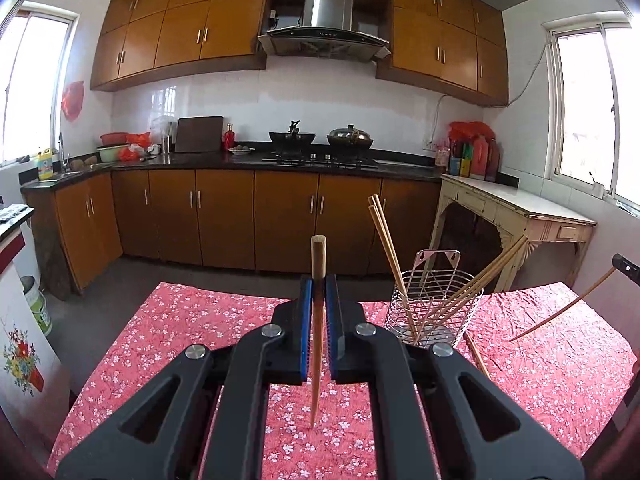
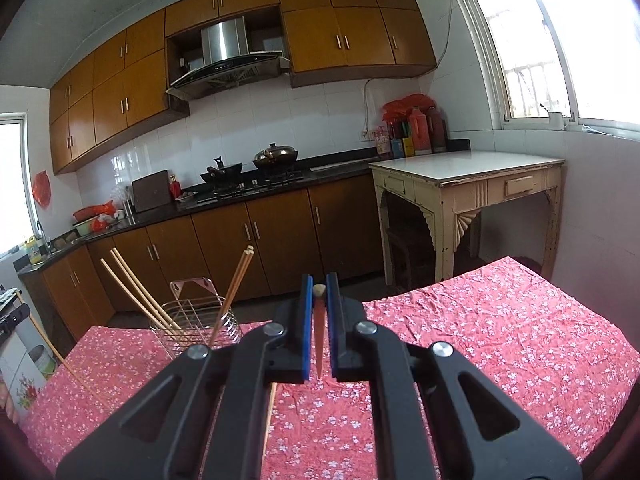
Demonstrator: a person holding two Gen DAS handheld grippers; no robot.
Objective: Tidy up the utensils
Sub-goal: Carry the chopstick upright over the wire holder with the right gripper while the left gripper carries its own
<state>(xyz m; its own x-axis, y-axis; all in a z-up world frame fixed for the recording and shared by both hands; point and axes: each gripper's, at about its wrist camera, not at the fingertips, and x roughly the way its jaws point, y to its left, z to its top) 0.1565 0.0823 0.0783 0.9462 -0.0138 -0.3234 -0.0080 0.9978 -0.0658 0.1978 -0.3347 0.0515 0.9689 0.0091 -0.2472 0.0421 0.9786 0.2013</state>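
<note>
Wooden kitchen cabinets and a dark counter fill the background, and in front lies a table under a wrinkled red cloth (image 1: 180, 320) printed with small white blossoms. Toward its far edge stands a round wire holder (image 1: 434, 312), shiny metal with an open grid wall, already bristling with several thin pale chopsticks that lean outward at different angles. The left gripper (image 1: 319, 292) has its blue-padded jaws pinching one reddish-brown chopstick (image 1: 318, 264) near its blunt top, the tapered tip hanging down over the cloth. The right gripper (image 2: 319, 292) likewise pinches a second chopstick (image 2: 319, 330), seen almost end-on, its pale butt poking up between the pads. One more stick (image 1: 478, 358) lies flat on the cloth beside the holder's base. To finish this step well, each stick probably wants to be carried above the rim, tip first, and dropped into a gap between the leaning ones; the smooth round wood may slip or swing in the pads, so a steady vertical hold seems wise.
</note>
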